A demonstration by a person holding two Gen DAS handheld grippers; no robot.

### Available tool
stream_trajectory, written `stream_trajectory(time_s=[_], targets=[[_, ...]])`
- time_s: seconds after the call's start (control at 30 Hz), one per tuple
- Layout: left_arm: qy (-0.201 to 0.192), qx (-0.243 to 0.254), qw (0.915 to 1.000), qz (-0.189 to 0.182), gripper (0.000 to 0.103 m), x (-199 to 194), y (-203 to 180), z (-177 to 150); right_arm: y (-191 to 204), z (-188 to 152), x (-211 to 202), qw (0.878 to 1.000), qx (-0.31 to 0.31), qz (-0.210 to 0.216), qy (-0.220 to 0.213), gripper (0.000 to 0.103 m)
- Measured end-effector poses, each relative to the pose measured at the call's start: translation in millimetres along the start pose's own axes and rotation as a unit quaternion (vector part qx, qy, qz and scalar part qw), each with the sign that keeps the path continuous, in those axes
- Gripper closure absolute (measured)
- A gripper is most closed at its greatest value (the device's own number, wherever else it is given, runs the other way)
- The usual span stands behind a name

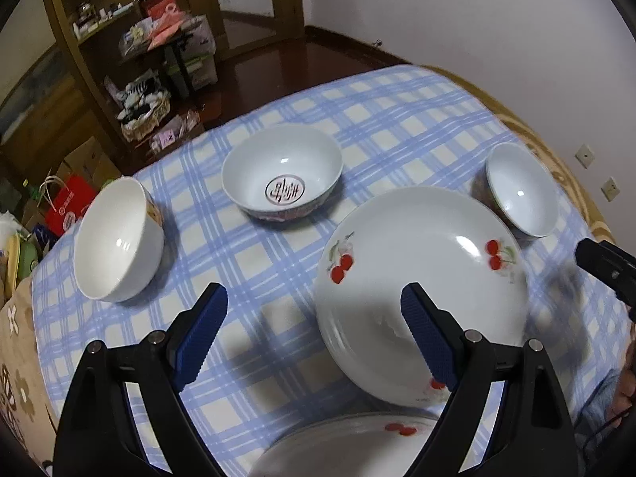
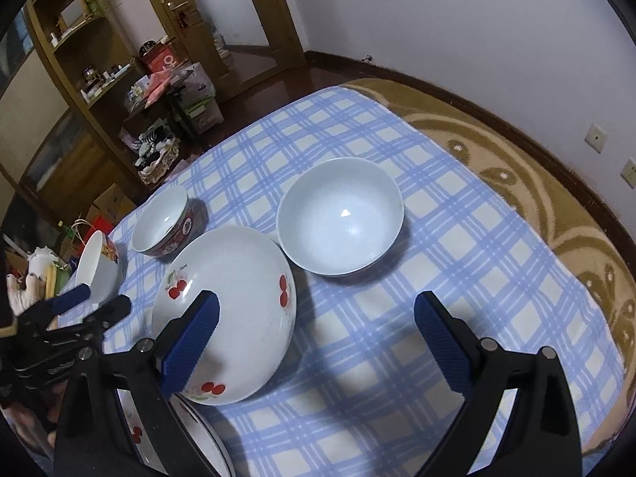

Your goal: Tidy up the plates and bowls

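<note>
Cherry plate [image 1: 421,278] tilted at centre-right, apparently unheld; left gripper [image 1: 314,332] and right gripper [image 2: 318,342] both gape wide, empty.

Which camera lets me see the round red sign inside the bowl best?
The left wrist view. The patterned bowl faces it, so the red emblem on its floor shows whole. In the right wrist view the same bowl sits far off at an angle, and the emblem is hidden.

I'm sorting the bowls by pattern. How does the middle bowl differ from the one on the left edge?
The middle bowl has a dark round emblem on its inner bottom; the left bowl is plain white inside. The middle bowl looks wider and shallower, the left bowl deeper. Both stand upright and empty on the checked cloth.
</note>
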State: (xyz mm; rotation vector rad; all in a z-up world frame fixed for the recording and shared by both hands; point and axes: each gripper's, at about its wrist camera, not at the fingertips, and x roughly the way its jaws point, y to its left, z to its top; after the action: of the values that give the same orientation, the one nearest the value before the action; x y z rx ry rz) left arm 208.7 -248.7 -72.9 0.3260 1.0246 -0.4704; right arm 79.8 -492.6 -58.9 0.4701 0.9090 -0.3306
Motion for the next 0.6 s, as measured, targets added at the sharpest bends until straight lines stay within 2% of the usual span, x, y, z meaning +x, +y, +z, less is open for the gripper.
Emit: stream_trajectory(time_s=[0.07, 0.4, 0.47, 0.5, 0.6], targets=[[0.004, 0.001, 0.9999, 0.011, 0.015, 9.3, 0.3, 0.3, -1.1, 0.1, 7.2, 1.000, 0.000, -0.001, 0.008, 0.001], [0.040, -0.015, 0.9991, 0.005, 0.015, 46.4, 13.6, 1.3, 8.6, -3.2, 35.9, 0.999, -0.026, 0.000, 0.038, 0.001], [0.047, -0.014, 0.9988, 0.005, 0.016, 51.9, 16.0, 2.3, 10.3, -4.4, 41.4, 0.999, -0.027, 0.007, 0.044, 0.004], [0.048, -0.016, 0.9987, 0.003, 0.016, 53.6, 17.6, 2.7, 11.1, -5.9, 45.8, 0.998, -0.027, 0.011, 0.053, 0.008], [0.056, -0.018, 0.9983, 0.000, 0.024, 59.7, 20.8, 3.3, 12.6, -10.4, 55.3, 0.997, -0.029, 0.018, 0.073, 0.013]])
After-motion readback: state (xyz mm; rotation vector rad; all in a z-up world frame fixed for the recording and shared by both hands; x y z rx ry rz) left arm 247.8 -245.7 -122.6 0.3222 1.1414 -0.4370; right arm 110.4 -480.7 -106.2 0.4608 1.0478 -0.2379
